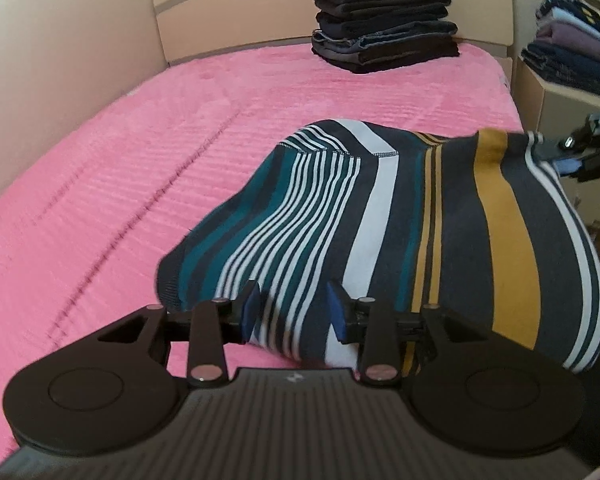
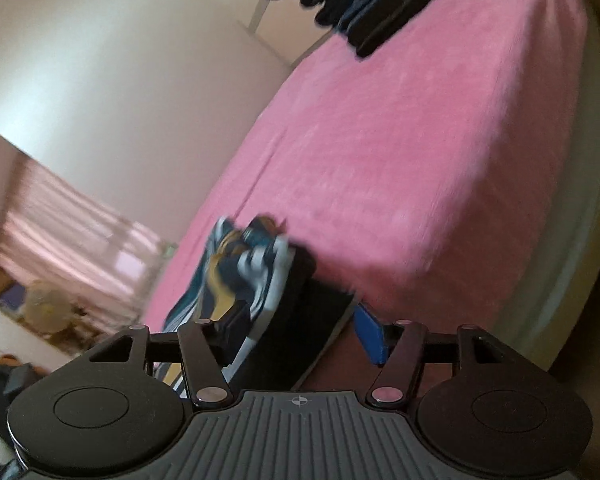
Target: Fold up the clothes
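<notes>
**Striped garment lifted between 2 grippers, fold under way**

We see the striped garment [image 1: 400,216] held up over the near edge of the pink bed [image 1: 140,168], draped between our 2 tools rather than lying flat. The left gripper [image 1: 294,310] has its jaws partly parted with the cloth bunched between the blue pads [image 1: 250,312]; we judge it is grasping the near hem, though the pads do not look pressed tight. In the left wrist view the right gripper [image 1: 568,160] pinches the far corner of the cloth. In its own blurred view the right gripper [image 2: 296,328] shows striped fabric and a dark layer running between the jaws, so we judge it is clamped on the garment.

We take this as the carry or fold-over step. Next, we judge, both ends need lowering together onto the bed so the cloth lands flat, edges aligned, clear of the stack of folded dark clothes [image 1: 384,20] near the headboard [image 1: 228,4].
</notes>
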`<state>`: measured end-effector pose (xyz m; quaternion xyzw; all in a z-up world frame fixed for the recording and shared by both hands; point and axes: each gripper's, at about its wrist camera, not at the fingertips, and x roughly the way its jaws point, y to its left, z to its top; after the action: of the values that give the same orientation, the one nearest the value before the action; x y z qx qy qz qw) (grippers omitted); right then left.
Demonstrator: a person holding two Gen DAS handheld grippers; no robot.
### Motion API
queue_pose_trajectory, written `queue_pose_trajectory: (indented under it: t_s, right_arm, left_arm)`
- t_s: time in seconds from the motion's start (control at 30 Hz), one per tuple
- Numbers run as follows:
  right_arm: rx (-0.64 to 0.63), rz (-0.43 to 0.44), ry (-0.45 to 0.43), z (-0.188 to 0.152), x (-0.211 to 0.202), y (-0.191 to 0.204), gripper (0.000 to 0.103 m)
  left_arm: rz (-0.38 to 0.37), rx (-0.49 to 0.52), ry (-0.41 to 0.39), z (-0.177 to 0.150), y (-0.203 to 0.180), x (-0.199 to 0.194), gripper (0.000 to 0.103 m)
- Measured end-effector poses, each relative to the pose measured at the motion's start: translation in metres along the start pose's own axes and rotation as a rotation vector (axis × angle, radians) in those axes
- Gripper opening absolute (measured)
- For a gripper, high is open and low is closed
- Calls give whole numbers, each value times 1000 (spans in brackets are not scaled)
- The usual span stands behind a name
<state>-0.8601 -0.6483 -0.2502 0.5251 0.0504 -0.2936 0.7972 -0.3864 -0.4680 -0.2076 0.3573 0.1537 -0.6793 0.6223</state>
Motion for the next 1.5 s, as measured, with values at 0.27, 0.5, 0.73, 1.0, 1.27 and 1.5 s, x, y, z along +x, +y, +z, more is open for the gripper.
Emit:
queue_pose_trajectory:
  t_s: [0.27,0.5,0.73,1.0,1.27,1.5]
  right_arm:
    - [104,42,1,1,31,-12,61]
    - [30,35,44,52,42,9,21]
    - [-157,-85,5,155,98,24,23]
    - [-478,-275,-22,123,87,43,62]
    - [-1376,-232,135,-32,69,105,87]
    - [-1915,-426,242,-84,130,81,80]
  left_arm:
    - [12,-5,-20,-22,3,-17,33]
    - [13,33,-59,-30,1,-23,34]
    - [113,306,-103,-28,-21,-24,46]
    - [183,747,-121,-37,-89,13,63]
    - [280,1072,-71,-45,-110,67,63]
    - [126,796,22,-12,-86,78,39]
